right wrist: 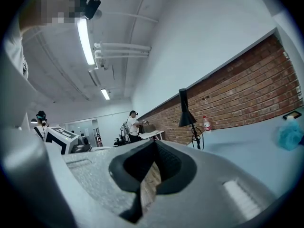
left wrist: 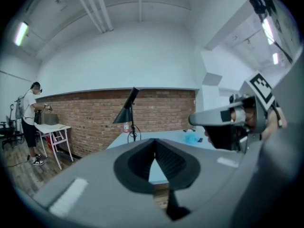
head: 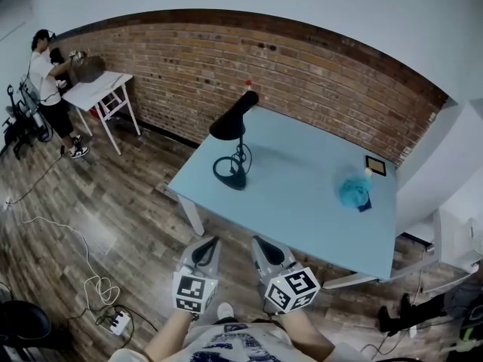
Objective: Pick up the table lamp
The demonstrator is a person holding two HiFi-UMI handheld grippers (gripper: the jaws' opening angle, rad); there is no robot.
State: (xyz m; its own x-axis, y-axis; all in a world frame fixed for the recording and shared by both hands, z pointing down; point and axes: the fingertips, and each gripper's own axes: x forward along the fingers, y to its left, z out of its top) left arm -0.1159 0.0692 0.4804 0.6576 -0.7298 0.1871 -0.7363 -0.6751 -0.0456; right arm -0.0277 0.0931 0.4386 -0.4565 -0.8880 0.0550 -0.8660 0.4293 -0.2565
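A black table lamp (head: 232,140) with a cone shade and a round base stands on the left part of a light blue table (head: 302,202); its cord is coiled at the stem. The left gripper view shows the lamp (left wrist: 128,115) far ahead, and in the right gripper view the lamp (right wrist: 187,115) is off to the right. My left gripper (head: 205,248) and right gripper (head: 266,249) are side by side over the floor, short of the table's near edge. Both are shut with nothing between their jaws.
On the table's right part lie a teal fluffy object (head: 355,190) and a small dark framed square (head: 376,165). A small bottle (head: 247,84) stands at the far edge by the brick wall. A person (head: 47,81) works at a white table (head: 98,89) at the far left. A power strip (head: 117,323) and cable lie on the wooden floor.
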